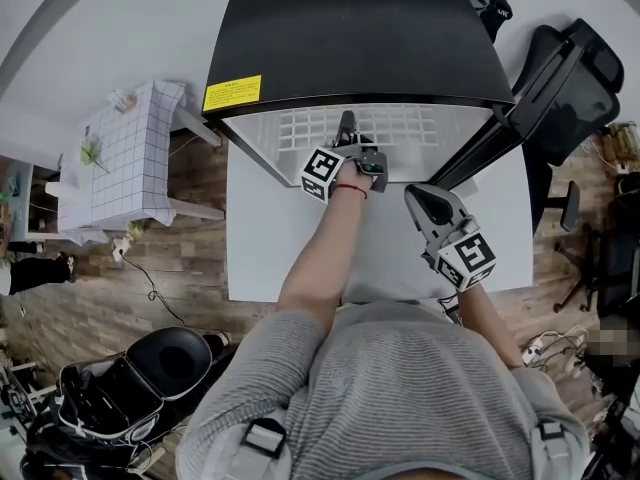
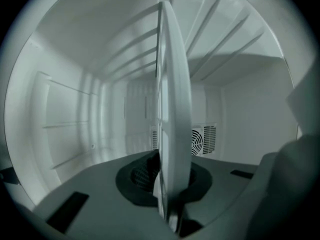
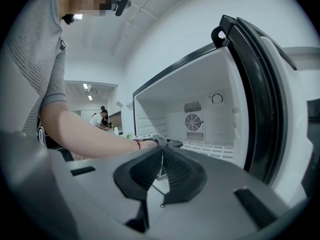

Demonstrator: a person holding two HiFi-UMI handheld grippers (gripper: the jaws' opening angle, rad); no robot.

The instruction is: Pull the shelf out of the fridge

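Note:
A black mini fridge (image 1: 350,28) stands open on a white stand, its door (image 1: 478,148) swung out to the right. The white wire shelf (image 1: 410,126) lies inside near the bottom. My left gripper (image 1: 347,128) is at the shelf's front edge and is shut on it. In the left gripper view the shelf (image 2: 172,109) runs edge-on between the jaws of the left gripper (image 2: 167,196). My right gripper (image 1: 424,196) hangs back in front of the door, shut with nothing in it; in its own view the right gripper's (image 3: 161,171) pads meet, and the shelf (image 3: 212,149) shows beyond.
The white stand (image 1: 260,238) reaches out in front of the fridge. A black office chair (image 1: 575,68) is close on the right. A small table with a checked cloth (image 1: 125,158) stands at the left, and a black bag (image 1: 130,378) lies on the wooden floor.

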